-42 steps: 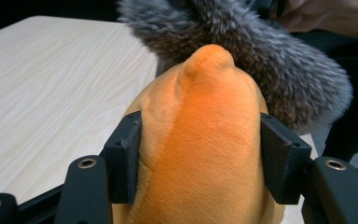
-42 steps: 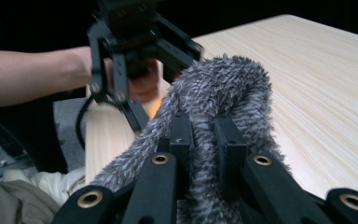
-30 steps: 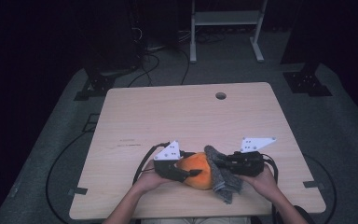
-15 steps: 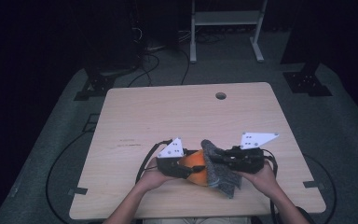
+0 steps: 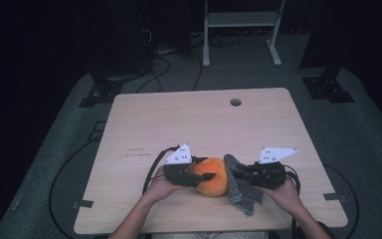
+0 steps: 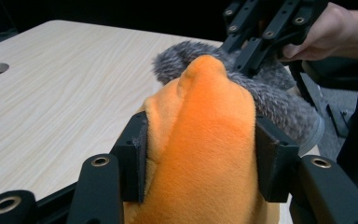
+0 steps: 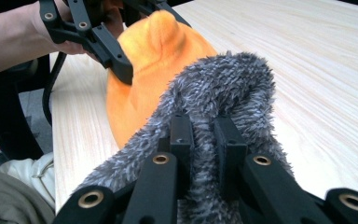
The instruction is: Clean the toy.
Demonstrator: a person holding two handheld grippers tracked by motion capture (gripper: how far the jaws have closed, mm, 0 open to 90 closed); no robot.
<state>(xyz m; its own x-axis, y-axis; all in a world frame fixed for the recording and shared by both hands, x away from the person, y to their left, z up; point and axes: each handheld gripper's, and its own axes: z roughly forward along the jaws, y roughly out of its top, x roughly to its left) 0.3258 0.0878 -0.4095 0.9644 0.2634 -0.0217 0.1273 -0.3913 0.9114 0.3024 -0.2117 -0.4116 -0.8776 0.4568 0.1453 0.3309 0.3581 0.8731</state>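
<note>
We had left gripper [image 6: 200, 154] just closing, pads pinching orange plush [image 5: 213, 177]; right gripper [image 7: 204, 135] clamped on grey furry cloth [image 7: 223, 88]. Both touching at near table [image 5: 179, 124] edge.

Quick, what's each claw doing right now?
Left claw: closed on the orange plush piece, jaws just been closing.
Right claw: shut on the grey fuzzy cloth.

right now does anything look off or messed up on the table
Nothing is spilled or damaged. The orange plush bulges, squeezed between the left gripper jaws, and the grey furry cloth is bunched in the right gripper.
</note>
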